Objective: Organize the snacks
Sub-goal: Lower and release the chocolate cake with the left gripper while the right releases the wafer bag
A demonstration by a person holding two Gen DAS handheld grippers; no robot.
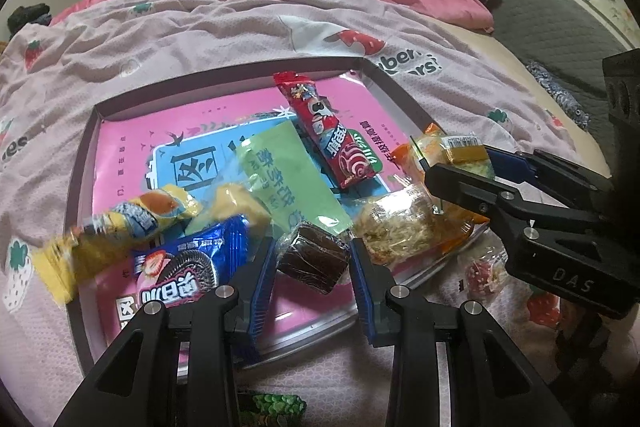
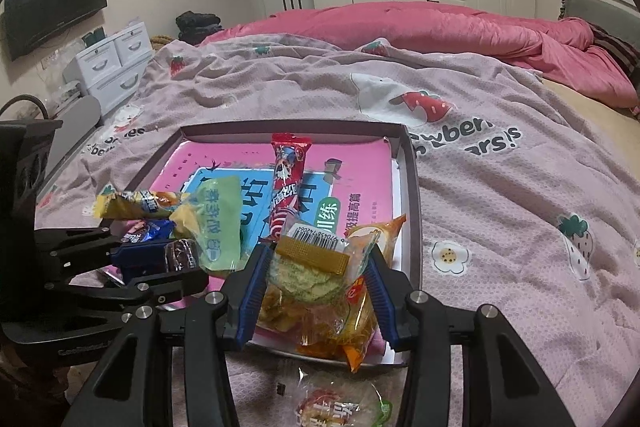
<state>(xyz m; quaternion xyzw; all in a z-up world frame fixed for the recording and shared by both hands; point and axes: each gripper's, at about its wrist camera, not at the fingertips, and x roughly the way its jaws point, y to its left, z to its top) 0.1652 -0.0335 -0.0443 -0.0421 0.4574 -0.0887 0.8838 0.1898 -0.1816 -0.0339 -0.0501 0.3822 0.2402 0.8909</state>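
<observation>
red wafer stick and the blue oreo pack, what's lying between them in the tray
A pale green packet lies between the red wafer stick and the blue Oreo pack, slanting across the tray. The left wrist view shows it best.

Ahead of my two claws I count one box lid holding seven snack packets: one red stick, one green sachet, two yellow, one blue, one brown, one clear. Two more sweets lie nearer me.
</observation>
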